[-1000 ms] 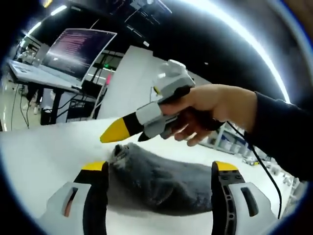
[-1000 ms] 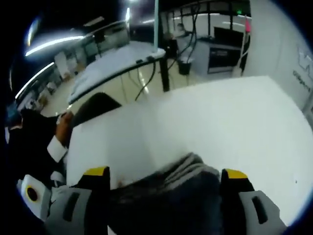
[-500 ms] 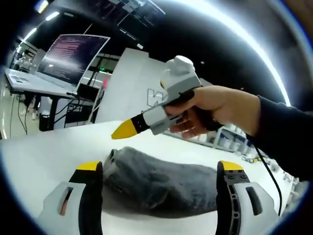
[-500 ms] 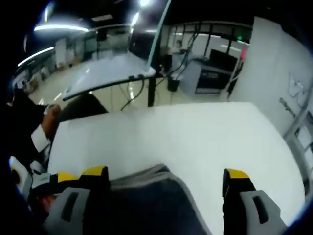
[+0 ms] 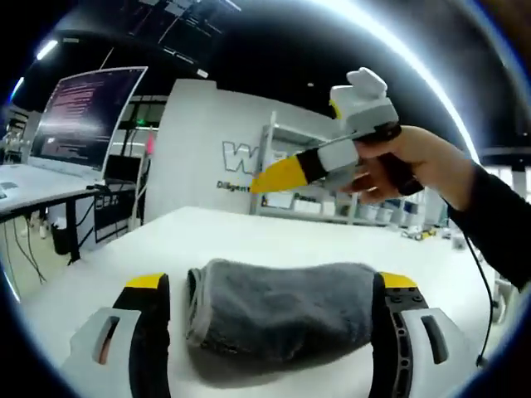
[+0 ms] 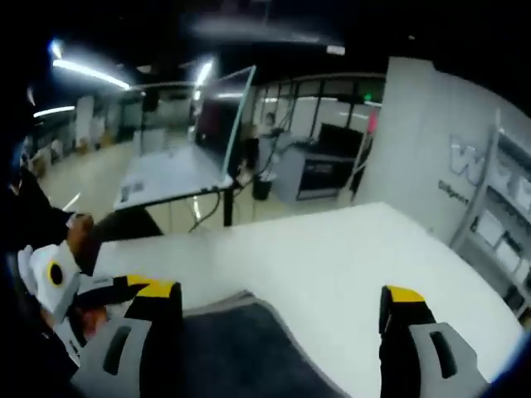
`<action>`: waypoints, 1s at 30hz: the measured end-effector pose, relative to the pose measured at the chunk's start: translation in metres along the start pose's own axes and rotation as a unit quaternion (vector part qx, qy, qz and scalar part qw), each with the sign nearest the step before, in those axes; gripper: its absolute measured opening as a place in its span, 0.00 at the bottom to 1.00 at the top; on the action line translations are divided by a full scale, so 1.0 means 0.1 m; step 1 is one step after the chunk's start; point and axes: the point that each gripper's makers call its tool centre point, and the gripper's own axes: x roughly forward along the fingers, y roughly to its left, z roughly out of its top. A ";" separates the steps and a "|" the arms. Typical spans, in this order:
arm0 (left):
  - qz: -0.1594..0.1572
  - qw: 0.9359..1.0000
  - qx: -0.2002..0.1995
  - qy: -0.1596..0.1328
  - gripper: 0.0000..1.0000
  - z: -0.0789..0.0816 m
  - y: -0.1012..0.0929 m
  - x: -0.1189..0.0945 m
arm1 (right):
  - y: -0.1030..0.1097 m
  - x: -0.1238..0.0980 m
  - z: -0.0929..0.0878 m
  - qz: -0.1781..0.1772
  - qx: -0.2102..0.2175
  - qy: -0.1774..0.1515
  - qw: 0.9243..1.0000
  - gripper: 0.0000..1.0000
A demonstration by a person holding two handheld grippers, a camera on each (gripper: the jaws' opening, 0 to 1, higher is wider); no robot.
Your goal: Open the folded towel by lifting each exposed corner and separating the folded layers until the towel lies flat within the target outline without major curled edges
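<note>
A large open-plan lab or research workspace was shown. A wide white table was set in a big hall with a dark ceiling crossed by long strip lights. A large monitor filled with lines of text was mounted above a neighbouring desk, under which loose cables were hung. A white partition wall with printed lettering was seen behind the table, and metal shelving stocked with small containers was placed against it. Further desks and screens were spread across an open, glossy floor, with glazed partitions behind them.
</note>
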 end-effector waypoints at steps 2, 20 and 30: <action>-0.003 1.000 0.004 0.000 0.99 0.03 0.01 -0.01 | -0.09 -0.17 0.07 -0.007 0.013 -0.022 1.000 1.00; -0.092 0.993 0.062 0.032 0.96 0.23 -0.28 0.01 | -0.69 -2.02 -0.69 -0.160 0.041 -0.108 0.980 1.00; -0.115 0.990 0.071 0.029 0.96 0.30 -0.43 0.08 | -0.62 -2.77 -1.30 -0.228 0.044 -0.125 0.965 1.00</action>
